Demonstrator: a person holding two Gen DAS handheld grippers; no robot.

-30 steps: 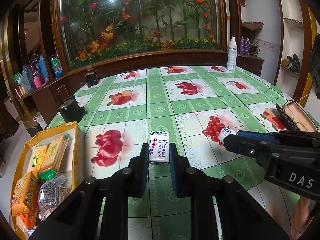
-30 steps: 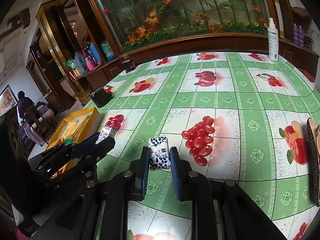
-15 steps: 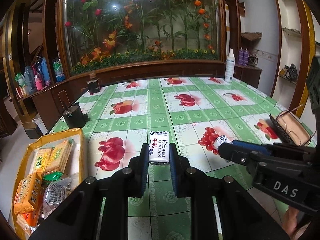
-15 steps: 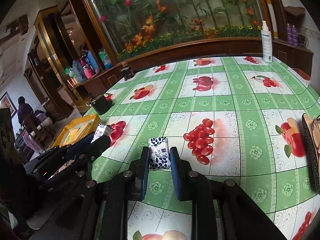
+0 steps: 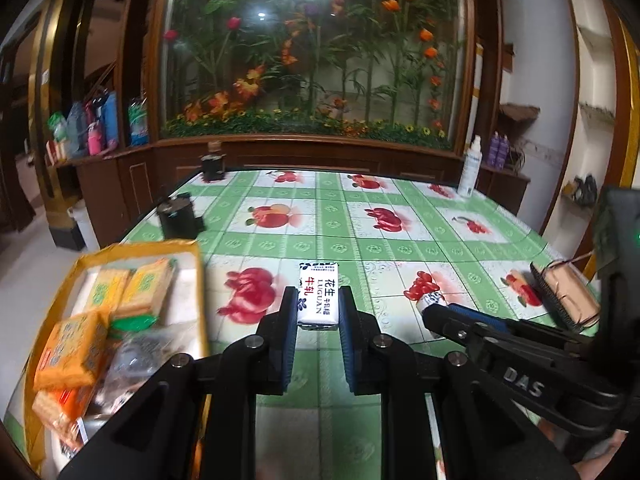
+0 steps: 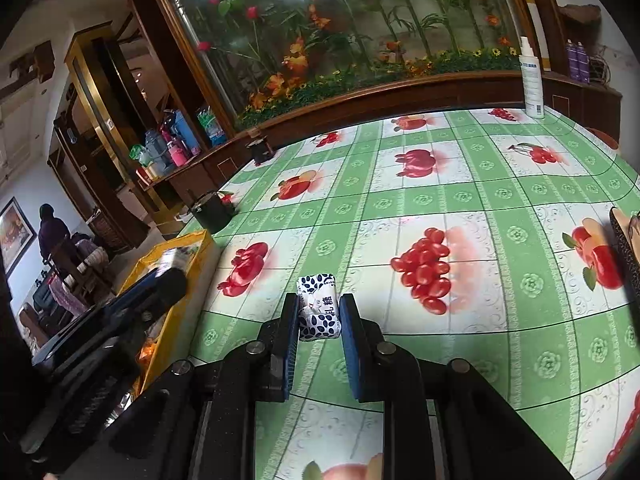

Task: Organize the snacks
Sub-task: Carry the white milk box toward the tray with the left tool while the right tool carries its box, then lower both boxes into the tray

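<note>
Table (image 5: 400, 248): your green fruit-print cloth spreads wide under both grippers.
Tray (image 5: 68, 292): the yellow snack tray sits at the near left edge, holding biscuit packs (image 5: 148, 288).
Left gripper (image 5: 319, 312): yours is clamped on a white nougat candy (image 5: 319, 300), beside the tray.
Right gripper (image 6: 319, 316): yours pinches a second candy (image 6: 319, 312), right of the tray.

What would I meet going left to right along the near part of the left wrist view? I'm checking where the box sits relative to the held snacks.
Yellow snack box → white nougat candy clamped in the left hand-held gripper → right hand-held gripper holding a second candy → brown case at the table's right edge.
</note>
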